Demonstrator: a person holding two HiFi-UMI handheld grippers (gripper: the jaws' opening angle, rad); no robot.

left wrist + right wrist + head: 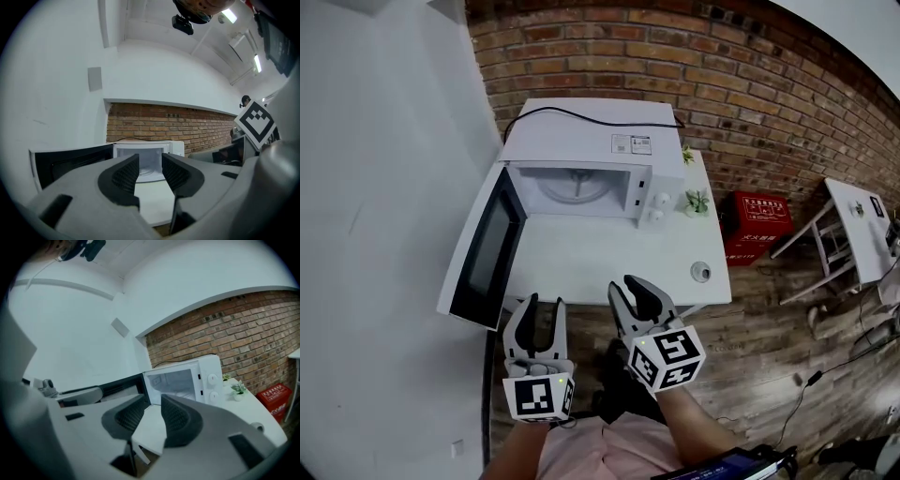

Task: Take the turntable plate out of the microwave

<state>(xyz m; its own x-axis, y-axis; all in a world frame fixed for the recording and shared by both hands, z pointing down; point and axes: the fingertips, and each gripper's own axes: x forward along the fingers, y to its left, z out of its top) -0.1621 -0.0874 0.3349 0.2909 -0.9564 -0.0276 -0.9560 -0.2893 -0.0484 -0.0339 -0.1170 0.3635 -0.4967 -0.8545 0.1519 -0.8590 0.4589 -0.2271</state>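
1. Head view: left gripper, held at the near edge of the table. Its jaws stand apart with nothing between them, and its marker cube faces the camera.
2. Right gripper, just beside the left one. Its jaws are partly apart and empty; in the right gripper view only bare table top and the microwave show through the gap.
3. Table, white, with a bare top in front of both grippers.
4. Microwave, white, on the far side of the table against the brick wall. Its two dials are on the right of the front.
5. Microwave door, dark glass, swung wide open to the left.
6. Turntable plate, pale and round, lying flat inside the open microwave, well apart from both grippers.
7. Black cable, trailing across the top of the microwave.
8. Two small potted plants, on the table right of the microwave.
9. Small round object, near the table's right front corner; too small to identify.
10. Red box, on the wooden floor by the brick wall, right of the table.
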